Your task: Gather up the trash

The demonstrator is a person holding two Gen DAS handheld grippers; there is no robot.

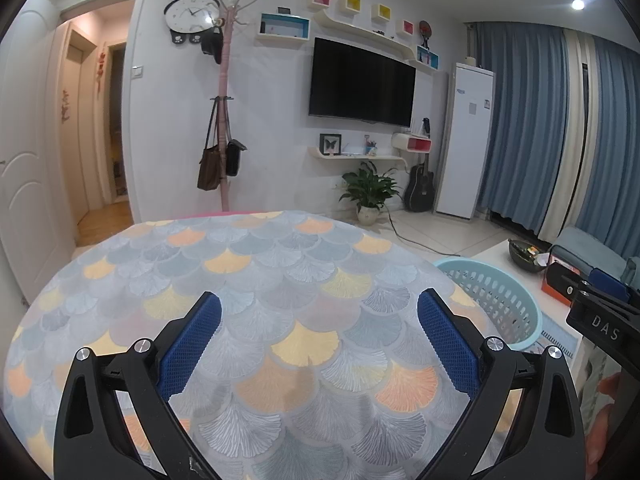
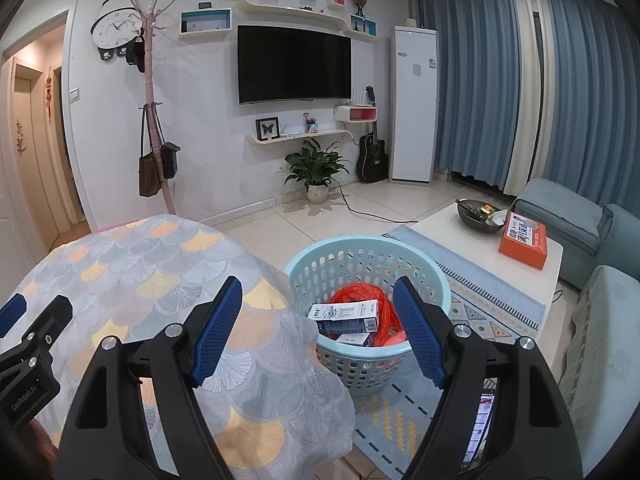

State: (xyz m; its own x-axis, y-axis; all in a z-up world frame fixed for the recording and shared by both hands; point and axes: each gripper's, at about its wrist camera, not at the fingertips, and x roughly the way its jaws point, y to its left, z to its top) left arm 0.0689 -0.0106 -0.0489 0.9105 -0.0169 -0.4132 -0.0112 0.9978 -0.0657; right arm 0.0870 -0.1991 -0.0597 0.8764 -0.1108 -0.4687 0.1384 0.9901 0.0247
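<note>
Trash sat in light blue basket (image 2: 362, 354) on floor beside cloth-covered table (image 1: 256, 280): orange bag (image 2: 362, 292), white cartons (image 2: 344, 314). Left gripper (image 1: 319, 338) and right gripper (image 2: 318, 322) both jaws apart, holding nothing.

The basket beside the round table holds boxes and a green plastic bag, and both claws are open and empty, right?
Almost. The bag in the basket is red-orange, not green, as the right wrist view shows. The boxes are there, and both the left claw and right claw are open and empty.
</note>
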